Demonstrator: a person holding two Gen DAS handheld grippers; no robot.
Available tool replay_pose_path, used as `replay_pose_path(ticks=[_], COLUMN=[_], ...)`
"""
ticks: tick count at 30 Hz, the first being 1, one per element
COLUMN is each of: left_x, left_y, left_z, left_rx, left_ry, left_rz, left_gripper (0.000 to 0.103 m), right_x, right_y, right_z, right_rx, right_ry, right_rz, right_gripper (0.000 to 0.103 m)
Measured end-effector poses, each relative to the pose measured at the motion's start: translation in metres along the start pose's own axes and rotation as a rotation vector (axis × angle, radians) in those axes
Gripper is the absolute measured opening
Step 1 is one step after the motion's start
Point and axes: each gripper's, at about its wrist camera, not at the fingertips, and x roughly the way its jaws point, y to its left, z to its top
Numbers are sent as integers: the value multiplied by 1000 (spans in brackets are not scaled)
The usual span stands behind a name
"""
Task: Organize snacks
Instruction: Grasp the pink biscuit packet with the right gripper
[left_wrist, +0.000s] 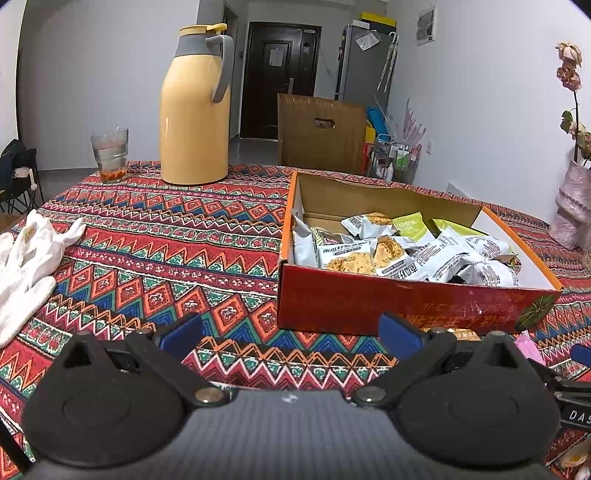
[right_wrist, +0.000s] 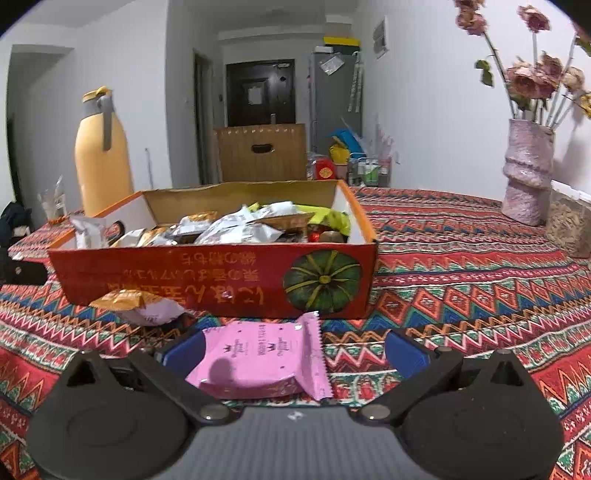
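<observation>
A red cardboard box with a pumpkin picture holds several wrapped snack packets. In the right wrist view a pink snack packet lies on the cloth between the wide-apart fingers of my right gripper, which is open; the packet rests near the left finger. An orange and white packet lies on the cloth against the box's front. My left gripper is open over bare cloth, left of the box's near corner, holding nothing.
A yellow thermos jug and a glass stand at the table's far left. White gloves lie at the left edge. A pink vase with dried flowers and a jar stand at right. A chair is behind the table.
</observation>
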Motion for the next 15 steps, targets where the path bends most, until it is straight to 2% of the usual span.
replay_pose_path(ticks=[5, 8, 10, 15], left_x=[1, 0, 0, 0], left_y=[2, 3, 3, 4], left_z=[0, 0, 0, 0], left_rx=[-9, -13, -15, -20], left_ry=[8, 7, 8, 11], left_rz=[-2, -4, -5, -6], left_gripper=[103, 103, 103, 103], right_x=[12, 29, 38, 48], right_y=[13, 21, 21, 16], right_z=[5, 7, 8, 11], right_rx=[-58, -97, -92, -37], right_ry=[65, 138, 180, 206], right_rz=[26, 13, 17, 27], right_gripper=[103, 103, 103, 103])
